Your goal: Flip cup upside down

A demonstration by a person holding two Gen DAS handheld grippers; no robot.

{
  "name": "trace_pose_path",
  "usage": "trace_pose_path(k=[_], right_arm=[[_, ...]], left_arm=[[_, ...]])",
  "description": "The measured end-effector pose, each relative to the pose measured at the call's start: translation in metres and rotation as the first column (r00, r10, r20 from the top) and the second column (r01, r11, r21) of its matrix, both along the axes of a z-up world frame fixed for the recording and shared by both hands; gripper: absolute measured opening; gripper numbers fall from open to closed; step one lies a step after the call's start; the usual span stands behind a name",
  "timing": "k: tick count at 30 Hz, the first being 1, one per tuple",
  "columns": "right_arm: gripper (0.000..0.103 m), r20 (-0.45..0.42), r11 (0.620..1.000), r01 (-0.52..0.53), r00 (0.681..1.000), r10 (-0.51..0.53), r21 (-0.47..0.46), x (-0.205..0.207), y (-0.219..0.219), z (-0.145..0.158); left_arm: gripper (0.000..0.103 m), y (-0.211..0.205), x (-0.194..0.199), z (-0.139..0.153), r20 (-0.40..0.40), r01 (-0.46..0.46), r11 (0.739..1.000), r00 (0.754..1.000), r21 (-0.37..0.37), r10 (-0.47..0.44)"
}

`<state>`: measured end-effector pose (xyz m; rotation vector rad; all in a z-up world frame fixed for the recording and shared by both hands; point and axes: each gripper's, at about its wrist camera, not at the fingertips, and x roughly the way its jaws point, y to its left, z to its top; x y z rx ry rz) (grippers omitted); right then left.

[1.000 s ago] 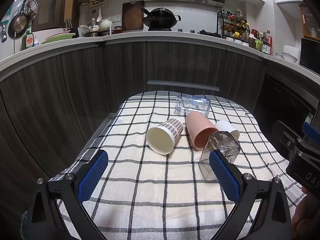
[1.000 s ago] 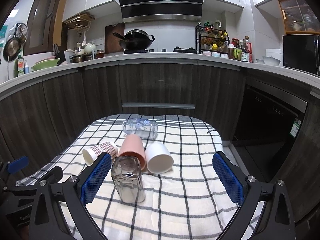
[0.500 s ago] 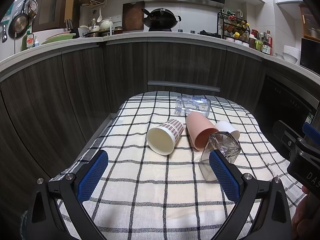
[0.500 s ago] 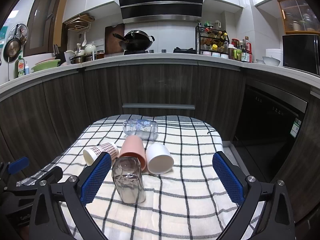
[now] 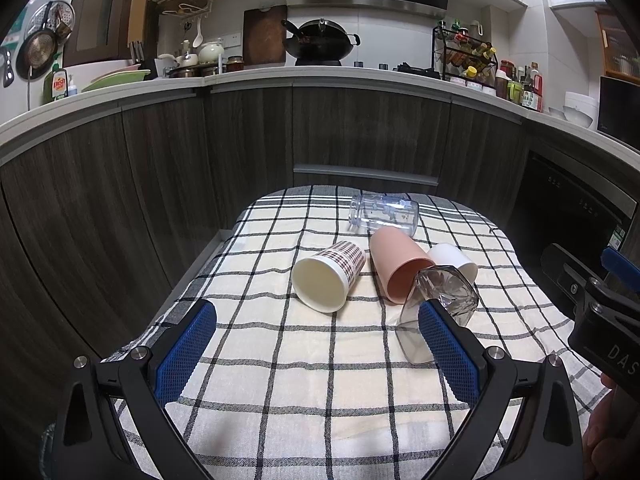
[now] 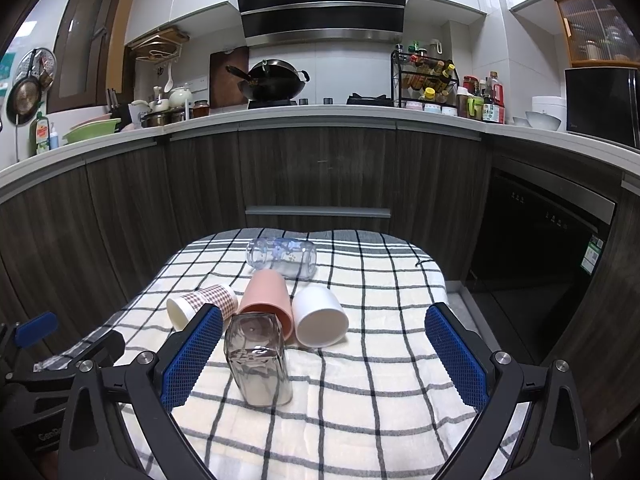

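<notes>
Cups lie crowded beside the pink cup [image 6: 266, 300]; both grippers' wide, empty fingers [image 6: 191, 354] could knock neighbours rolling.

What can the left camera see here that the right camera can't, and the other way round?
Only the left wrist view looks into the cream inside of the checked paper cup and the pink cup; the right gripper's body sits at its right edge.

Only the right wrist view shows the white cup almost whole, and the flat base of the smoky glass facing the camera.

Both show all five vessels lying on their sides on the checked cloth, including the clear jar at the back, with the left gripper and right gripper open and empty.
</notes>
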<state>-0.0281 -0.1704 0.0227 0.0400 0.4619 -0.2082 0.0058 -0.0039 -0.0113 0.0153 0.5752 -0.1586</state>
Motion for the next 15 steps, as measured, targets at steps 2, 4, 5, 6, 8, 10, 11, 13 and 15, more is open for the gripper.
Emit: trace_pose_path(k=[2,4,5,6,8,10,11,13,15], right_arm=[[0.101,0.0,1.0,0.0,1.0,0.0,-0.001,0.0003,-0.0002,-0.0001],[0.101,0.001,1.0,0.0,1.0,0.0,0.001,0.0007,-0.0003,-0.0003],[0.101,0.0,1.0,0.0,1.0,0.0,0.001,0.0006,-0.0003,-0.0004],[0.101,-0.001,1.0,0.0,1.0,0.0,0.003,0.0002,-0.0003,-0.0002],[0.101,0.001,1.0,-0.001,1.0,0.001,0.0,0.0004,-0.0005,-0.0001],[0.101,0.001,1.0,-0.001,1.0,0.001,-0.001,0.0005,-0.0006,-0.0001],[0.101,0.0,1.0,-0.001,1.0,0.001,-0.001,0.0013,-0.0004,-0.0008],[0.101,-0.001,1.0,-0.001,1.0,0.001,0.0,0.0012,-0.0005,-0.0009],[0.101,0.0,1.0,-0.001,1.0,0.001,-0.001,0.0008,-0.0003,-0.0007]], left_arm=[[0.103,-0.0006,0.0004,-0.0005,-0.003,0.003,1.0,1.0,0.001,-0.003],[0.103,-0.0003,0.0,-0.0007,-0.003,0.004,1.0,1.0,0.001,-0.004],[0.103,-0.0002,-0.0003,-0.0004,-0.003,0.004,1.0,1.0,0.0,-0.004],[0.103,-0.0007,0.0001,-0.0008,-0.003,0.004,1.0,1.0,0.001,-0.004],[0.103,-0.0005,0.0001,-0.0009,-0.004,0.006,1.0,1.0,0.0,-0.006],[0.103,-0.0001,-0.0001,-0.0003,-0.003,0.005,1.0,1.0,0.0,-0.005],[0.103,0.0,-0.0002,-0.0002,-0.001,0.005,1.0,1.0,-0.001,-0.005],[0.103,-0.0001,-0.0006,-0.0001,-0.001,0.006,1.0,1.0,-0.003,-0.006],[0.103,-0.0006,-0.0011,-0.0001,-0.003,0.008,1.0,1.0,-0.003,-0.008]])
